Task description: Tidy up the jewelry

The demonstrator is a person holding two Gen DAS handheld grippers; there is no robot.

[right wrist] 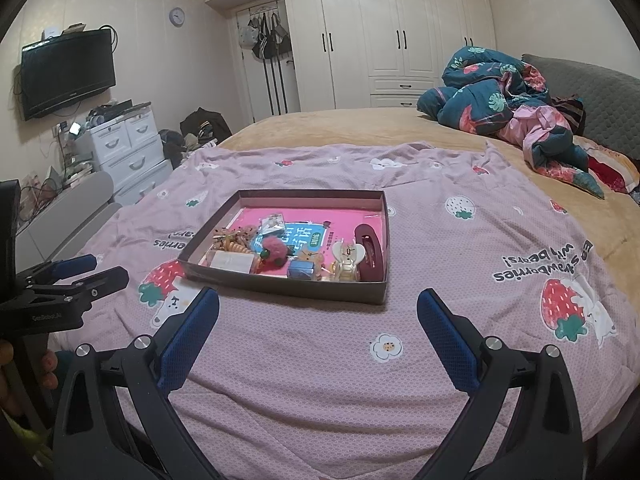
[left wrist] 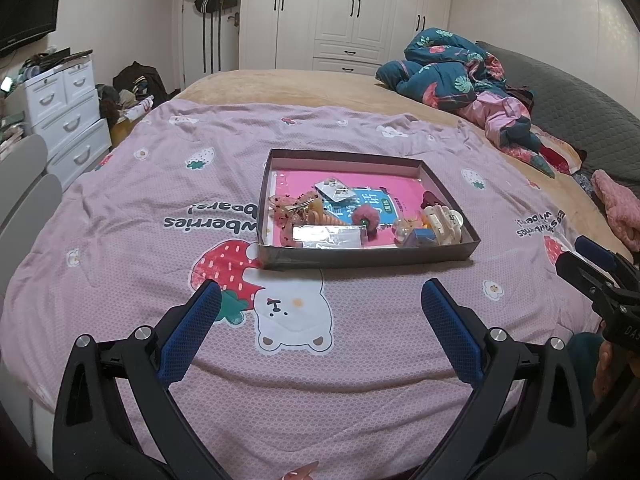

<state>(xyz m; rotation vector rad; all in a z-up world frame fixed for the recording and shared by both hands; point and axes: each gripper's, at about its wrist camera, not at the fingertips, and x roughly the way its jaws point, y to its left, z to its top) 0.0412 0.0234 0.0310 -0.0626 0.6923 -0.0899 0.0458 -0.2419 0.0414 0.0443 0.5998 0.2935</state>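
Note:
A shallow brown box [left wrist: 360, 258] [right wrist: 280, 286] with a pink floor lies on the pink strawberry blanket [left wrist: 160, 216] [right wrist: 460, 240]. It holds several hair accessories: a white claw clip [left wrist: 442, 220] [right wrist: 347, 261], a dark red clip [left wrist: 431, 199] [right wrist: 370, 246], a fuzzy pink piece [left wrist: 366, 216] [right wrist: 274, 250], orange pieces [left wrist: 316, 210] [right wrist: 234, 245] and a clear packet [left wrist: 326, 234] [right wrist: 232, 260]. My left gripper [left wrist: 320, 300] is open and empty, short of the box's near wall. My right gripper [right wrist: 318, 306] is open and empty, just before the box's near right corner.
A rumpled dark floral quilt [left wrist: 452, 68] [right wrist: 504, 92] lies at the far right of the bed. White drawers [left wrist: 68, 108] [right wrist: 128, 148] stand at the left, wardrobes [right wrist: 400, 36] behind. Each gripper shows in the other's view, the right [left wrist: 592, 264] and the left [right wrist: 84, 270].

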